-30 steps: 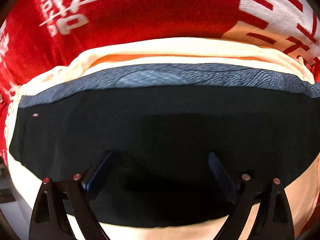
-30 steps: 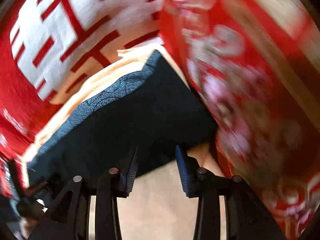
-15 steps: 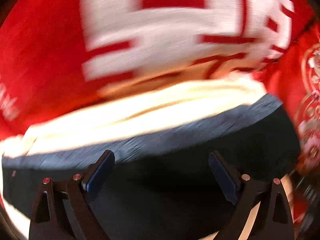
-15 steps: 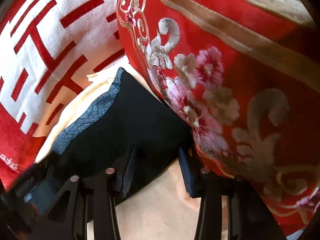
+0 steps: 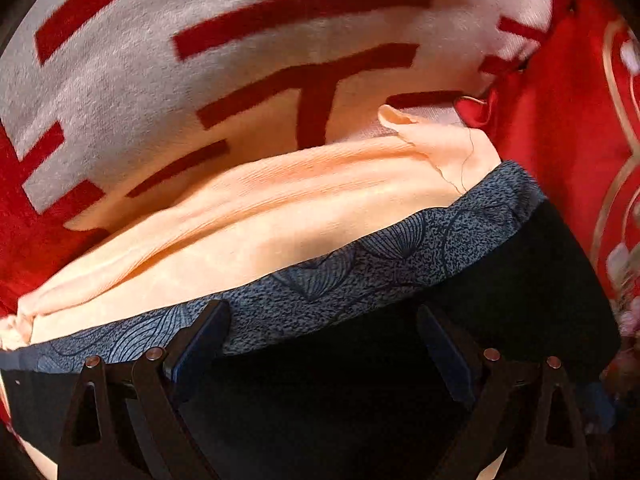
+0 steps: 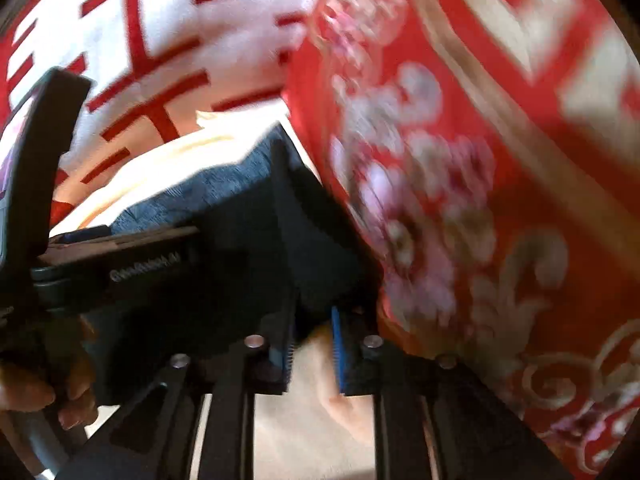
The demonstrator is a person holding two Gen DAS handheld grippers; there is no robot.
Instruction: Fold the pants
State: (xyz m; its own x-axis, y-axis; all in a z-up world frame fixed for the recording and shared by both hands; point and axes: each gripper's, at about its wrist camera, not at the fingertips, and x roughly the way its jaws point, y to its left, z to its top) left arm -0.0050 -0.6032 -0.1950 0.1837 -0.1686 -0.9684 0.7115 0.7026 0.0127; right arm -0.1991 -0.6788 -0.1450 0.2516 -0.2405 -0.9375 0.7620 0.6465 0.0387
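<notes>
Left wrist view: the left tool (image 5: 320, 344) stands wide, nothing between its fingers, pointing steeply down over the black pants (image 5: 400, 360). The patterned waistband (image 5: 360, 268) runs left to right just beyond the fingertips, so the pants' long axis crosses the tool. The pants lie on a peach cloth (image 5: 260, 220) over a red blanket (image 5: 120, 80).

Right wrist view: the right tool (image 6: 312, 340) is closing, narrow, on the near right corner of the pants (image 6: 248, 264); blur hides whether the pads press yet. The right hand looks nearer that edge.
</notes>
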